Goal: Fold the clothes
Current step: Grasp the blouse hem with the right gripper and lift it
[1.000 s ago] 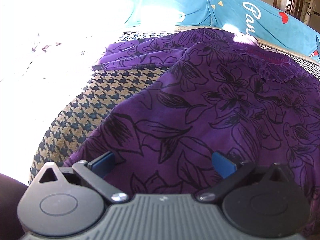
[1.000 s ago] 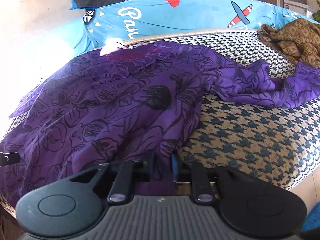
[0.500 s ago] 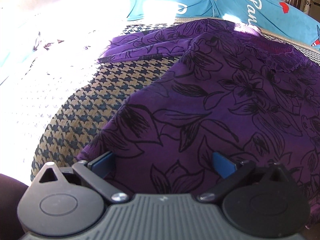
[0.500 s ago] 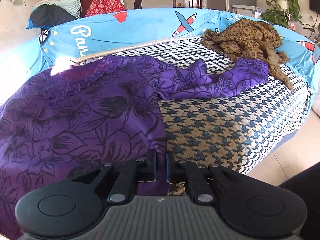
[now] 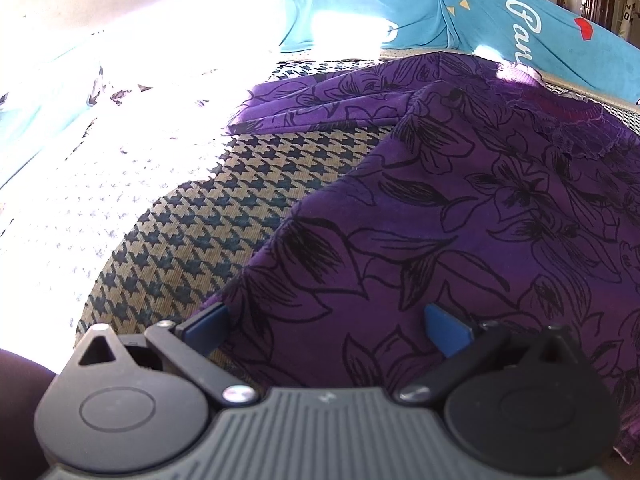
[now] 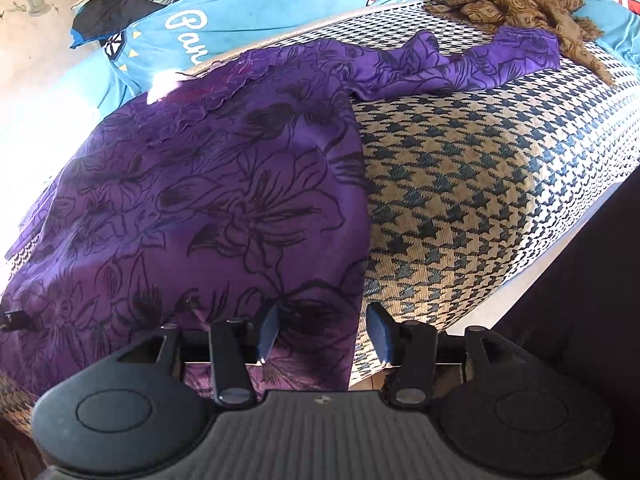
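Observation:
A purple top with black flower outlines (image 5: 460, 216) (image 6: 208, 184) lies spread flat on a houndstooth-covered bed (image 5: 208, 232) (image 6: 460, 184). Its hem hangs at the near edge. One sleeve (image 5: 320, 100) reaches left in the left wrist view; the other sleeve (image 6: 472, 64) reaches right in the right wrist view. My left gripper (image 5: 326, 328) is open, its blue pads astride the hem's left corner. My right gripper (image 6: 324, 330) is open too, with the hem's right edge lying loose between its fingers.
A brown patterned garment (image 6: 516, 0) lies crumpled at the bed's far right corner. A blue printed sheet (image 5: 500, 24) (image 6: 224, 16) rims the far side of the bed. Strong sunlight washes out the bed's left part (image 5: 100, 152). The bed drops to the floor at right (image 6: 560, 248).
My right gripper has opened and let the hem's right corner go; it was shut on it before. The left gripper stays open and has shifted slightly along the hem.

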`<act>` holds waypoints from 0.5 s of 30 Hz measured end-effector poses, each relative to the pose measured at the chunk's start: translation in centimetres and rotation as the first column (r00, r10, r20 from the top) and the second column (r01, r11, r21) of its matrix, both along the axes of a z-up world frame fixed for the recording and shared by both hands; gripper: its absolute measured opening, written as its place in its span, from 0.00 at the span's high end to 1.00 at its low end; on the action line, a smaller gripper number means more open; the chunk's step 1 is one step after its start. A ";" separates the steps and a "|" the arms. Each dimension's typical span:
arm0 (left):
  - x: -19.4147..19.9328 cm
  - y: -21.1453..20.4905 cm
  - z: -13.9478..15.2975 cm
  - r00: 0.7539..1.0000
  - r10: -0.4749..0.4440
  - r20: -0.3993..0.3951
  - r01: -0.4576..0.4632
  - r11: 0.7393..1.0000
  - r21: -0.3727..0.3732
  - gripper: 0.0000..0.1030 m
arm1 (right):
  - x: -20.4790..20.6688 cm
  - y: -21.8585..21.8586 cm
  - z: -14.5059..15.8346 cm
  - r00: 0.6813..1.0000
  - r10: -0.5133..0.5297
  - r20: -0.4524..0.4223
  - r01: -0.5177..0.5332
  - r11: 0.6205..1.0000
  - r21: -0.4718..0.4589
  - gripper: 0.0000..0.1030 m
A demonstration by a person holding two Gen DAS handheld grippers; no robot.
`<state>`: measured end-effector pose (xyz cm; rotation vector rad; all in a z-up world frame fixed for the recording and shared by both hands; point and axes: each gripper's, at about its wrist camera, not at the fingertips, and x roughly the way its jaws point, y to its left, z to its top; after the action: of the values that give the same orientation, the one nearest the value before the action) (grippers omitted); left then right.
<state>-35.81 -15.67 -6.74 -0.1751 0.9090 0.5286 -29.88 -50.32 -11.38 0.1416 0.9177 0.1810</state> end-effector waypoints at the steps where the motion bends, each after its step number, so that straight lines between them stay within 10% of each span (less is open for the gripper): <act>1: -0.1 0.1 0.0 1.000 0.002 0.001 -0.002 1.000 -0.002 0.00 | 0.0 0.0 -0.1 1.000 0.004 -0.004 -0.004 1.000 -0.002 0.47; 15: -0.2 0.3 -0.4 1.000 0.008 -0.004 -0.008 1.000 -0.023 0.00 | 0.6 0.8 -2.9 0.991 0.096 -0.097 -0.097 0.995 -0.005 0.37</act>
<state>-35.99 -15.35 -7.11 -0.1986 0.9190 0.5261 -29.25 -49.49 -14.31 0.0978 1.0230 0.2613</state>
